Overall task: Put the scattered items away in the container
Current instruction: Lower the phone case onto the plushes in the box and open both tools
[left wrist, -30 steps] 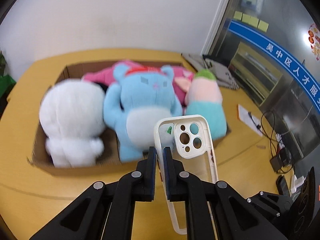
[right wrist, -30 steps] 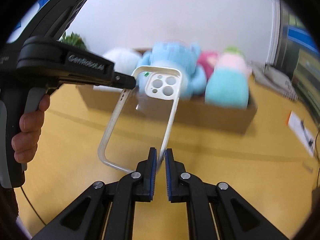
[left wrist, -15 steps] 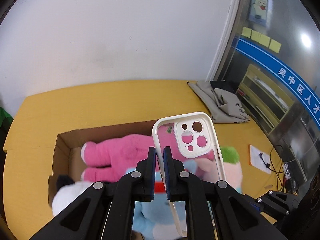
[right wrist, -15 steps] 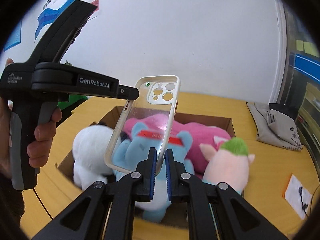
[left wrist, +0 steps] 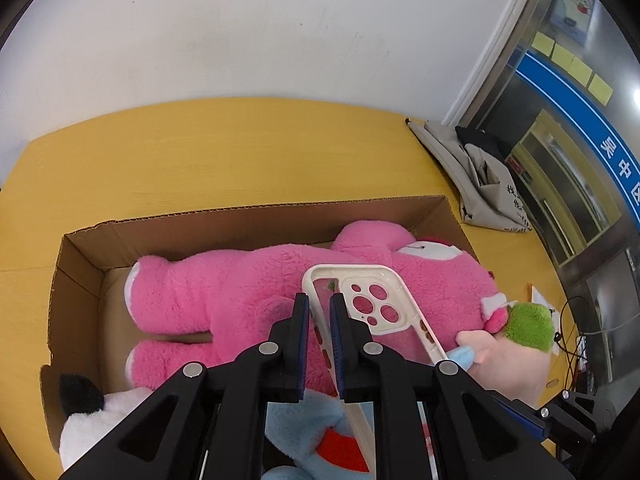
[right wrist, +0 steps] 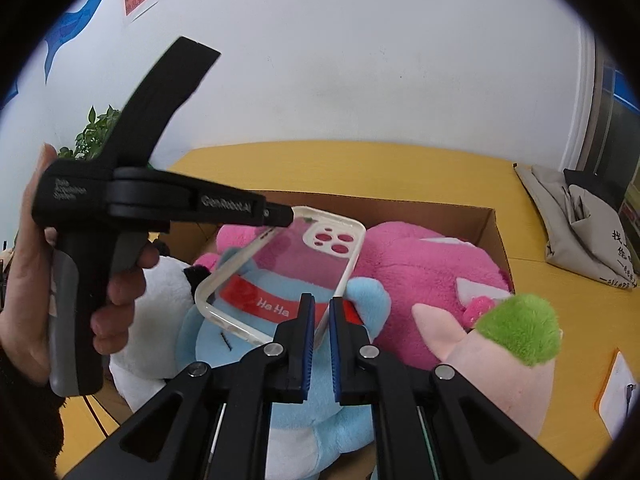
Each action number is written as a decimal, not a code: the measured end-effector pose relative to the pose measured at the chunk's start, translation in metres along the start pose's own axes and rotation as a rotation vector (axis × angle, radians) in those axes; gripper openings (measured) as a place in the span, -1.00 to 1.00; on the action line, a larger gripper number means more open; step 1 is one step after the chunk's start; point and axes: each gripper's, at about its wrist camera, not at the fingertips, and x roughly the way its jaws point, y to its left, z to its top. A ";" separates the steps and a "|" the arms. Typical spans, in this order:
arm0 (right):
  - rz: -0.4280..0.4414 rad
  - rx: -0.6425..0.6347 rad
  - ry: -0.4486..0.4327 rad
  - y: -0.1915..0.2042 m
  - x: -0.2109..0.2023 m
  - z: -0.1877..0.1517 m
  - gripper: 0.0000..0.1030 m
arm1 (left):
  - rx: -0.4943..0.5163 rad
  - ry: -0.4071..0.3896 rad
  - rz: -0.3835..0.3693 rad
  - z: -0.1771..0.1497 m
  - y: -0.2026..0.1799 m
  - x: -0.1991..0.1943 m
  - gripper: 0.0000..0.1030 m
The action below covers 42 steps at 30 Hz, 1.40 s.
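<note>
- Clear phone case with a cream-white rim and camera cut-outs (left wrist: 376, 304) hangs tilted in the air over the open brown cardboard box (left wrist: 80, 264), gripped at two edges.
- Left claw (left wrist: 319, 312) has its jaws easing apart, the case's left rim between its blue pads.
- Right claw (right wrist: 319, 316) is clenched on the case's near right edge.
- A person's hand (right wrist: 24, 288) grips the left tool's handle at the left of the right wrist view.
- Inside the box lie a large pink plush bear (left wrist: 224, 296), a light-blue plush with a red band (right wrist: 224, 344), a white plush with a black ear (left wrist: 92, 408) and a pale-pink plush with a green tuft (right wrist: 512, 344).
- The box stands on the yellow wooden surface (left wrist: 240, 152); a grey cloth bag (left wrist: 480, 184) lies far right.
</note>
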 end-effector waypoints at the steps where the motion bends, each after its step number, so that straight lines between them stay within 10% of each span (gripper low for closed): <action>1: -0.004 0.003 0.000 -0.001 -0.001 0.001 -0.87 | -0.006 -0.006 0.000 -0.001 0.001 -0.002 -0.68; 5: -0.005 0.034 0.002 -0.003 -0.006 0.003 -0.41 | -0.015 -0.050 0.054 -0.001 0.006 -0.019 0.10; 8: -0.007 0.046 -0.025 -0.003 -0.019 0.002 0.17 | -0.036 -0.079 0.039 -0.005 0.011 -0.037 0.14; 26: -0.129 0.007 -0.139 0.035 -0.110 -0.039 0.50 | 0.033 -0.277 0.129 -0.121 -0.014 -0.165 0.65; 42: -0.148 0.053 -0.135 0.052 -0.152 -0.092 0.53 | 0.012 -0.299 0.124 -0.224 -0.038 -0.211 0.67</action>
